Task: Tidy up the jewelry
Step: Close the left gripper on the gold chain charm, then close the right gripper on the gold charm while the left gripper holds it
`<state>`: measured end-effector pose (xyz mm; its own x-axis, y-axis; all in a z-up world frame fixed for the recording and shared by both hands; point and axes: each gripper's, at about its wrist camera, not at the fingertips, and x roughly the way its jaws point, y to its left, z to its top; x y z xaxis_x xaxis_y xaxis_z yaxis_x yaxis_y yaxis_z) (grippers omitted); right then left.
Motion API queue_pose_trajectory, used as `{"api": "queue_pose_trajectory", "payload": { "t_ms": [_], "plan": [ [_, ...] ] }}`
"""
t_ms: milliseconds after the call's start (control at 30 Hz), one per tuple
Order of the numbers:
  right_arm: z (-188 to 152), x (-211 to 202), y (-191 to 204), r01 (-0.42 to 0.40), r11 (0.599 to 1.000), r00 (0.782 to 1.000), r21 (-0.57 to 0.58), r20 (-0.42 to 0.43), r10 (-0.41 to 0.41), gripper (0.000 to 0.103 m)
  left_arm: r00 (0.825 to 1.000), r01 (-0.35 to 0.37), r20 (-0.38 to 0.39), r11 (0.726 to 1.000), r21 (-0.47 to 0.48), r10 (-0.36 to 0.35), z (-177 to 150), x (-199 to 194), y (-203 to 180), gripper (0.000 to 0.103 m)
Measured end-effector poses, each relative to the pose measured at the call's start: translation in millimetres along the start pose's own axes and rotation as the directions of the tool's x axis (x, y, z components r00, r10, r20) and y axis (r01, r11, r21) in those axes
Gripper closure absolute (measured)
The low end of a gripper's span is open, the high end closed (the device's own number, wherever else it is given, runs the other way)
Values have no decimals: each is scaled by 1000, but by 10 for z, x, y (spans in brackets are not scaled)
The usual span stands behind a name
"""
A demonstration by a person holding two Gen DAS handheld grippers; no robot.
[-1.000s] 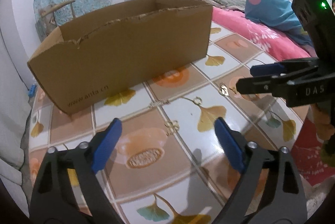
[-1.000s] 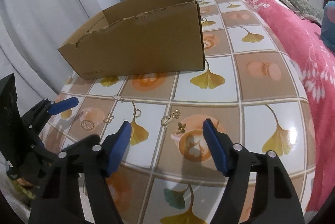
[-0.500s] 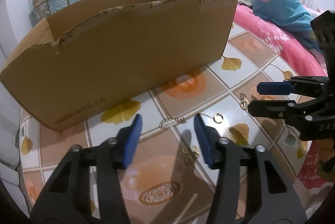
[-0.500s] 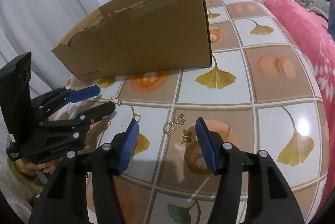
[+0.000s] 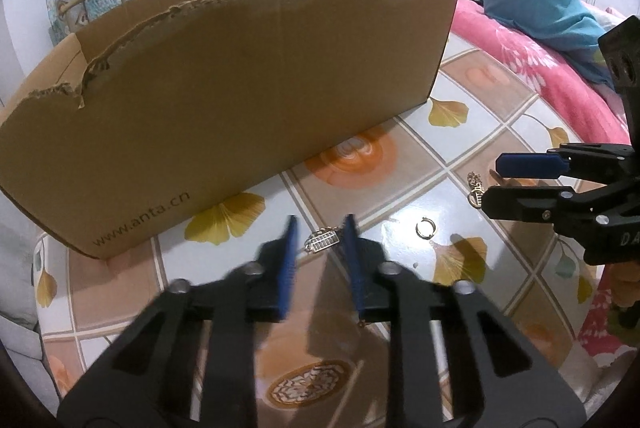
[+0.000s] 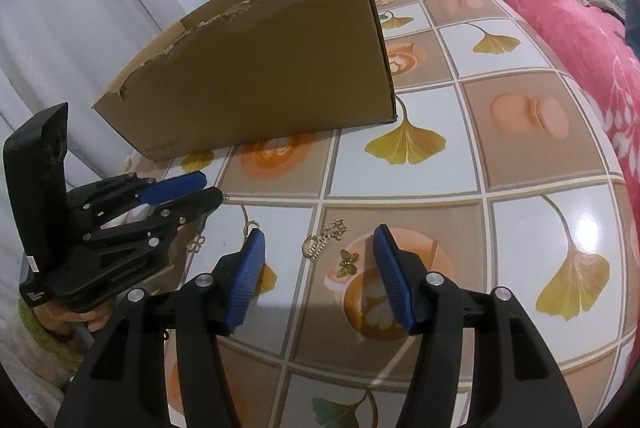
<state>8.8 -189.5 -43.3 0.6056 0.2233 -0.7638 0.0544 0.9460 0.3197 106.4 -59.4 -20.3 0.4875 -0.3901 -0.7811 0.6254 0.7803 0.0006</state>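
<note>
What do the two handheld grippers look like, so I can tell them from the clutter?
Both match: the left gripper and right gripper have black plastic scissor-style arms with silver rivets and ribbed blue pads on the fingers. The right one's body shows white lettering, partly cut off, in the left wrist view. No cables visible.

Two round fisheye pictures, each ringed by black corners, with straight lines bowing strongly toward the edges. The room is evenly and fairly brightly lit in a cool, soft light. On the glossy tabletop [image 6: 520, 164], a hard white glare spot sits at about three o'clock in the right wrist view, with a fainter sheen at five o'clock in the left wrist view. Shadows are soft: a dark band lies under the cardboard box [image 5: 248, 100]. The left gripper [image 5: 320, 240] fingers are smeared by motion blur; elsewhere detail is reasonably sharp.
</note>
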Motion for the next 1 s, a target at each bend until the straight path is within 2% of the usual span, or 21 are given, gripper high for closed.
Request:
{"api": "queue_pose_trajectory", "payload": {
  "t_ms": [433,733,833,1000],
  "plan": [
    [-24,-109,-12,7,1000,1000,-9,25,-6,48,999,-46,-1,998,-35,46,-130,-142,126,89],
    [56,51,176,27,988,1000,-150,-10,-29,48,999,-49,-2,997,-56,49,-186,-179,201,89],
    [92,117,187,40,982,998,-187,-36,-48,57,999,-45,1,997,-55,45,-180,-166,210,89],
    [121,173,216,56,975,995,-213,-67,-72,63,999,-38,7,997,-61,39,-199,-177,234,89]
  ]
}}
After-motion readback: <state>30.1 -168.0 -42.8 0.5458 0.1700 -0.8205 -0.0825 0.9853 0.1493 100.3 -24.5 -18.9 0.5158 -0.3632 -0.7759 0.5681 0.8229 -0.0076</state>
